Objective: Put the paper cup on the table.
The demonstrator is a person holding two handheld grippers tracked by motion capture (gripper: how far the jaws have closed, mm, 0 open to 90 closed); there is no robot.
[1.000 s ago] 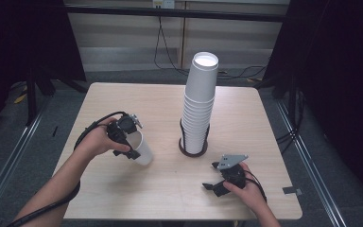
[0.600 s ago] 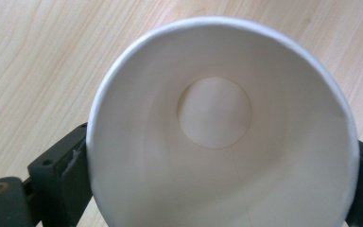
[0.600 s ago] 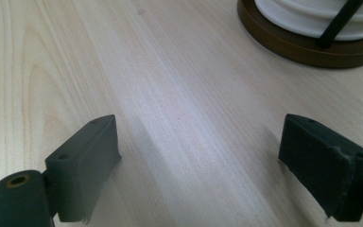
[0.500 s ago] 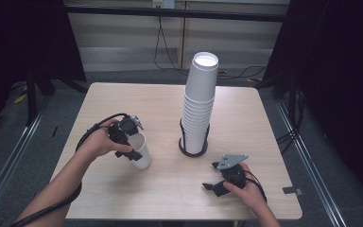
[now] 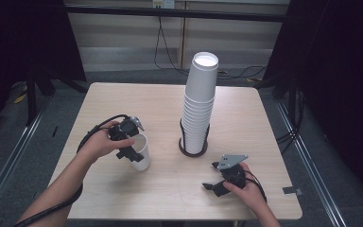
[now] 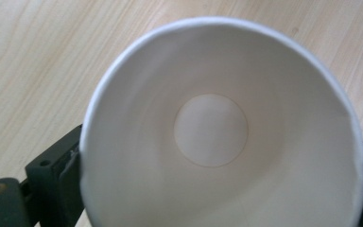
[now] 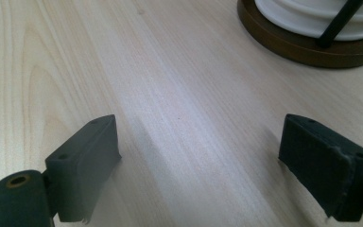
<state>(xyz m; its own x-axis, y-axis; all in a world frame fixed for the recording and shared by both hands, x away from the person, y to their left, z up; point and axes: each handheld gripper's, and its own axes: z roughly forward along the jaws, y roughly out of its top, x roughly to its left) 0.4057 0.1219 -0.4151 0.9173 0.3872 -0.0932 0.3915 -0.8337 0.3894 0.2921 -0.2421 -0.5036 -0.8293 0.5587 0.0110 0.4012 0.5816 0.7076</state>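
A single white paper cup (image 5: pixel 140 152) stands upright on the wooden table (image 5: pixel 170 101), left of centre. My left gripper (image 5: pixel 129 148) is shut on it, its black jaws pressing both sides of the rim. In the left gripper view I look straight down into the cup (image 6: pixel 217 127), which is empty. A tall stack of white cups (image 5: pixel 199 101) stands in a round dark holder (image 5: pixel 193 149) at the table's middle. My right gripper (image 5: pixel 213 176) rests low near the front right, open, with bare wood between its fingers (image 7: pixel 86 165). The holder's base (image 7: pixel 307 47) lies just beyond it.
Thin black rods of the holder rise along the cup stack. A small grey tag (image 5: pixel 292 190) lies near the table's right front edge. Cables trail from both grippers. Dark curtains and a grey floor surround the table.
The left gripper and its cup have moved slightly toward the front of the table and sit lower. The right gripper has stayed where it was.
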